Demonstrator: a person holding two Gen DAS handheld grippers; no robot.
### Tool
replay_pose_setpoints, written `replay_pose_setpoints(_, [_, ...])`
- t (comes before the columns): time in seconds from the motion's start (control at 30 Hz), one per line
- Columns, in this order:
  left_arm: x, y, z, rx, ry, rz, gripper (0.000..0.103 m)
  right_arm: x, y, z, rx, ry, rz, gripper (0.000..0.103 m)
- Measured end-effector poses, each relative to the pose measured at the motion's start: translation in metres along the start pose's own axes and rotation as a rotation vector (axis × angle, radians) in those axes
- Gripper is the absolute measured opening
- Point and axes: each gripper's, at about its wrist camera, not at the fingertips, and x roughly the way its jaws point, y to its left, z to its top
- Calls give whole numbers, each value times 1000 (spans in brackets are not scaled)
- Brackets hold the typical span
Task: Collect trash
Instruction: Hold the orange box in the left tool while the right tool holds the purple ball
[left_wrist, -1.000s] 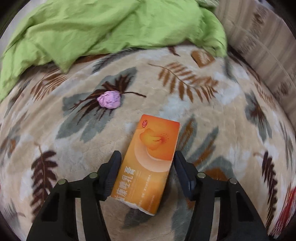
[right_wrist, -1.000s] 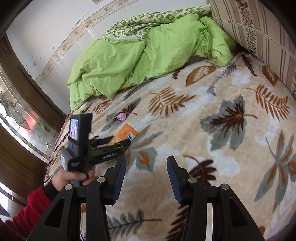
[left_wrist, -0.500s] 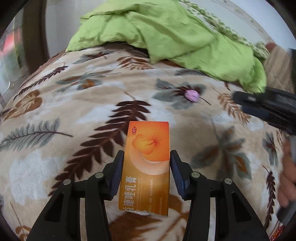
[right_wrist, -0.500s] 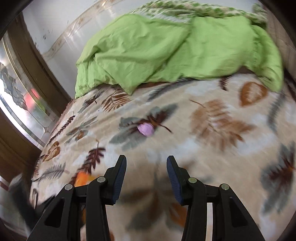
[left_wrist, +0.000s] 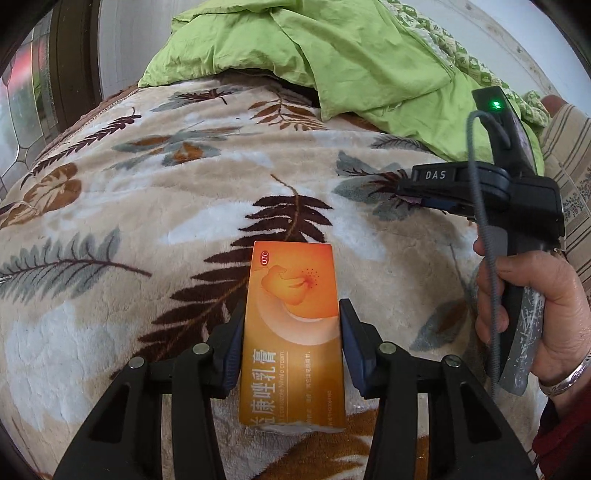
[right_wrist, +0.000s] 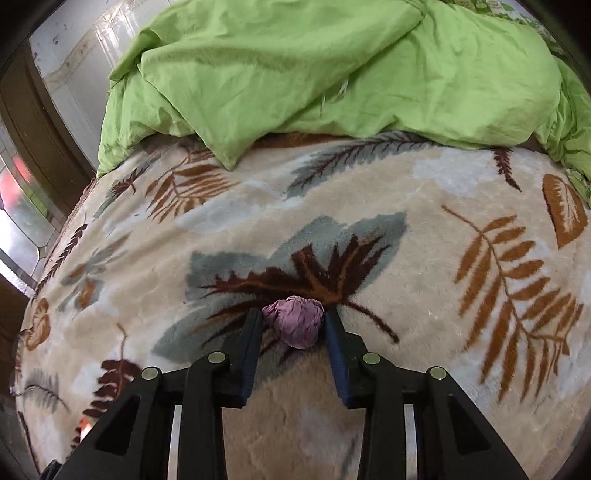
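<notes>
Jaws just closing: left gripper (left_wrist: 291, 306) clamped on orange box (left_wrist: 293, 354), lower centre; right gripper (right_wrist: 293, 314) pinching purple wad (right_wrist: 294, 326) on leaf blanket (right_wrist: 424, 221).

Bed w/ leaf-print blanket, green duvet bunched at far end.

Plush cream blanket (left_wrist: 122, 325) w/ brown, rust & grey-blue leaf/fern print covers the whole bed, near to far. Crumpled lime-green duvet (right_wrist: 332, 70) heaped on its far edge; a green-white patterned cloth (left_wrist: 439, 37) shows along the duvet's far right side. Striped beige pillow (left_wrist: 570, 155) at far right. White wall (right_wrist: 74, 40) behind. Dark wood frame w/ leaded glass panel (left_wrist: 22, 122) on the left.
</notes>
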Motion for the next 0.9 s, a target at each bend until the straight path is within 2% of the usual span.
replay_pose_setpoints(0.1, [-1, 1, 0, 0, -6, -2, 45, -11, 3, -5, 0, -17, 1, 33])
replay_pose_setpoints(0.27, [-8, -3, -3, 13, -30, 3, 45, -65, 12, -33, -29, -67, 26, 33])
replay_pose_setpoints(0.37, [-18, -8, -8, 39, -58, 7, 45, -105, 12, -64, -27, -88, 45, 33])
replay_pose_setpoints(0.57, [-44, -24, -25, 67, -67, -6, 45, -175, -1, -126, 28, -107, 63, 33])
replay_pose_setpoints(0.9, [-120, -51, -90, 223, -91, -43, 45, -269, -9, -211, 62, -141, 79, 33])
